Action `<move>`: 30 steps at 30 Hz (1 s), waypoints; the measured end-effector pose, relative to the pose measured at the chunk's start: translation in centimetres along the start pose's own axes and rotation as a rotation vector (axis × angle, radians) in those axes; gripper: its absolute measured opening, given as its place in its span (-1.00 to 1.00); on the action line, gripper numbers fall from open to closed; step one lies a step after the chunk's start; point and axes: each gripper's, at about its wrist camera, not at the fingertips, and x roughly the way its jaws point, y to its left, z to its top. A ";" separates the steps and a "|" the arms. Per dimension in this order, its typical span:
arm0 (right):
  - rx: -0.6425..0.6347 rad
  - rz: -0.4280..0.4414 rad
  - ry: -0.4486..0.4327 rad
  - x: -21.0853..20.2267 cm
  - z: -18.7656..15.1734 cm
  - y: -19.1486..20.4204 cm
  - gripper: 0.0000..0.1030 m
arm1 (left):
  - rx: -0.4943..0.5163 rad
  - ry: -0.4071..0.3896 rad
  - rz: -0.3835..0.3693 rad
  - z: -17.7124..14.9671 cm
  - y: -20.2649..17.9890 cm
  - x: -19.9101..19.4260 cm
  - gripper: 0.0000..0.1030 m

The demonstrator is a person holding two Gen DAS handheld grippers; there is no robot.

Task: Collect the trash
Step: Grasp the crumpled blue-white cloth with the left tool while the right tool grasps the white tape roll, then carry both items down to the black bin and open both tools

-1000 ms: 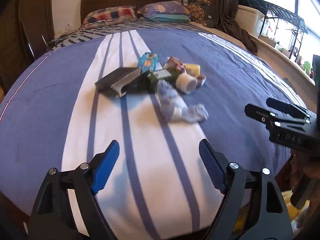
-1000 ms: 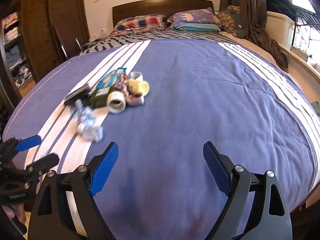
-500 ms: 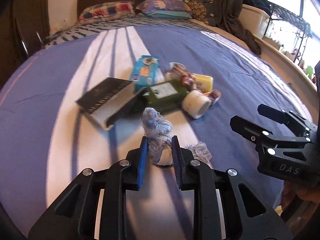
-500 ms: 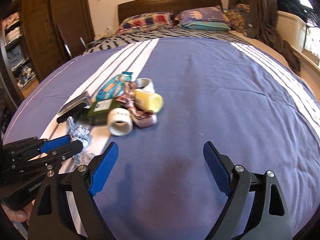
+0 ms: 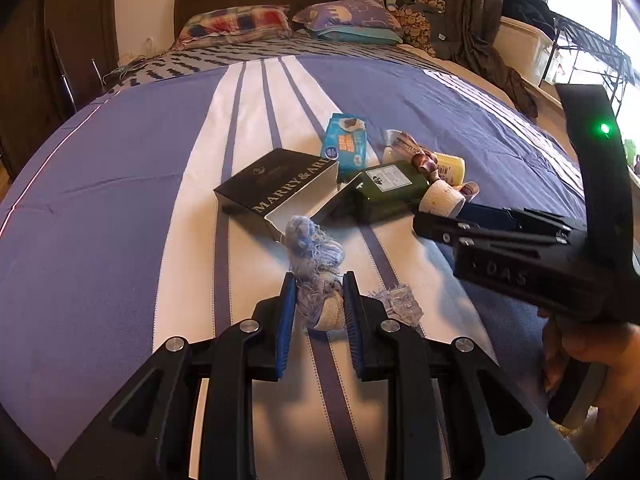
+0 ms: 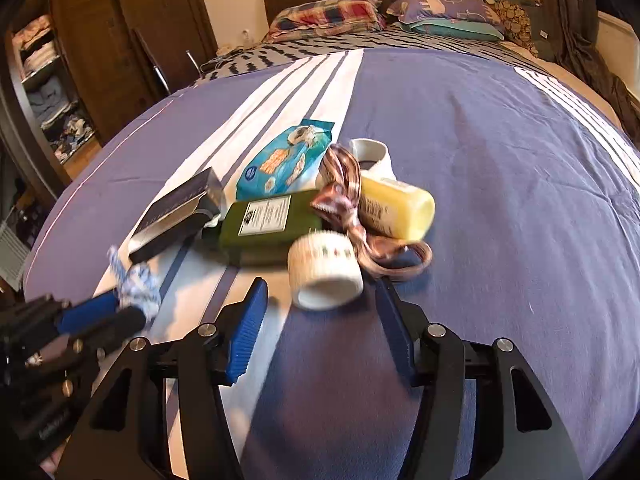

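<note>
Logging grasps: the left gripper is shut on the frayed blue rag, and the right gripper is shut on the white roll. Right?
Not quite. The left gripper is shut on the frayed blue rag, but the right wrist view shows the right gripper open, its fingers either side of the white roll.

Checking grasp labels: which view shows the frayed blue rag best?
Left wrist view. The frayed blue rag sits centred and sharp, pinched between the left hand-held gripper pads. The right wrist view shows the rag only at its left edge, small and motion-blurred, partly behind that gripper.
</note>
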 end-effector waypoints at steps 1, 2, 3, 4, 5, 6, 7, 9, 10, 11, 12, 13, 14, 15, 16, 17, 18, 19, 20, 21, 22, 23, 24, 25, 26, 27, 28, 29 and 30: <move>0.003 -0.006 0.002 0.2 0.2 0.0 0.01 | 0.000 0.002 -0.003 -0.1 0.0 0.1 -0.57; 0.008 -0.012 0.005 0.4 0.4 0.0 -0.19 | 0.001 0.004 -0.005 -0.1 0.0 0.1 -0.57; 0.010 -0.011 0.003 0.3 0.4 0.1 -0.31 | 0.002 0.004 -0.005 -0.2 0.0 0.1 -0.57; 0.010 -0.010 -0.001 0.3 0.3 0.1 -0.31 | 0.001 0.003 -0.007 -0.2 -0.1 0.0 -0.57; 0.009 -0.013 -0.007 0.0 0.2 0.2 -0.31 | -0.001 0.002 -0.010 -0.2 -0.1 -0.2 -0.57; 0.009 -0.015 -0.010 -0.2 -0.1 0.2 -0.31 | -0.002 -0.001 -0.013 -0.3 -0.2 -0.5 -0.57; 0.008 -0.015 -0.012 -0.5 -0.3 0.1 -0.31 | -0.002 -0.003 -0.015 -0.5 -0.4 -0.9 -0.57; 0.007 -0.012 -0.013 -1.4 -1.1 0.1 -0.31 | 0.000 -0.006 -0.018 -0.6 -0.6 -1.4 -0.57; 0.007 -0.012 -0.014 -1.8 -1.4 0.1 -0.31 | 0.001 -0.008 -0.018 -0.9 -0.8 -2.0 -0.57; 0.008 -0.012 -0.016 -2.3 -1.8 0.1 -0.31 | 0.000 -0.010 -0.020 -1.1 -1.0 -2.4 -0.57; 0.006 -0.011 -0.022 -3.3 -2.5 0.2 -0.31 | -0.002 -0.014 -0.022 -1.5 -1.2 -3.0 -0.57; 0.005 -0.013 -0.025 -3.7 -2.8 0.2 -0.31 | -0.005 -0.019 -0.024 -1.9 -1.5 -3.7 -0.57; 0.004 -0.016 -0.032 -4.7 -3.5 0.2 -0.31 | -0.007 -0.023 -0.026 -2.2 -1.7 -4.2 -0.57; 0.002 -0.018 -0.036 -5.2 -4.0 0.3 -0.31 | -0.007 -0.030 -0.030 -2.6 -2.0 -4.9 -0.57; -0.001 -0.020 -0.042 -6.1 -4.5 0.3 -0.31 | -0.007 -0.037 -0.036 -3.1 -2.3 -5.7 -0.57; -0.002 -0.022 -0.046 -6.7 -5.0 0.2 -0.32 | -0.006 -0.041 -0.040 -3.6 -2.7 -6.3 -0.57; -0.005 -0.025 -0.055 -7.9 -5.8 0.3 -0.32 | -0.004 -0.045 -0.043 -4.0 -2.9 -6.8 -0.57; -0.009 -0.028 -0.059 -8.5 -6.3 0.3 -0.32 | 0.001 -0.050 -0.047 -4.6 -3.3 -7.6 -0.57; -0.012 -0.030 -0.062 -9.1 -6.7 0.3 -0.32 | 0.003 -0.052 -0.051 -5.0 -3.7 -8.1 -0.57; -0.014 -0.031 -0.067 -10.0 -7.3 0.3 -0.32 | 0.004 -0.053 -0.054 -5.4 -3.9 -8.6 -0.57; -0.014 -0.029 -0.071 -10.8 -7.9 0.3 -0.32 | 0.004 -0.055 -0.061 -6.0 -4.2 -9.3 -0.57; -0.016 -0.027 -0.076 -11.7 -8.6 0.4 -0.32 | 0.005 -0.055 -0.066 -6.3 -4.4 -9.7 -0.57; -0.017 -0.029 -0.081 -12.5 -9.3 0.4 -0.32 | 0.008 -0.057 -0.072 -6.8 -4.7 -10.2 -0.57; -0.016 -0.030 -0.084 -13.1 -9.7 0.3 -0.32 | 0.012 -0.059 -0.078 -7.4 -5.1 -10.8 -0.57; -0.011 -0.030 -0.086 -13.8 -10.4 0.2 -0.32 | 0.015 -0.059 -0.083 -7.9 -5.4 -11.3 -0.57; -0.009 -0.029 -0.085 -14.2 -10.8 0.2 -0.32 | 0.018 -0.058 -0.088 -8.3 -5.7 -11.6 -0.57; -0.006 -0.028 -0.087 -14.9 -11.6 0.2 -0.32 | 0.020 -0.058 -0.092 -8.6 -5.9 -11.9 -0.57; -0.004 -0.027 -0.087 -15.3 -12.1 0.2 -0.32 | 0.024 -0.058 -0.097 -9.2 -6.2 -12.4 -0.57; -0.003 -0.027 -0.087 -15.7 -12.8 0.2 -0.32 | 0.027 -0.058 -0.100 -9.8 -6.6 -12.8 -0.57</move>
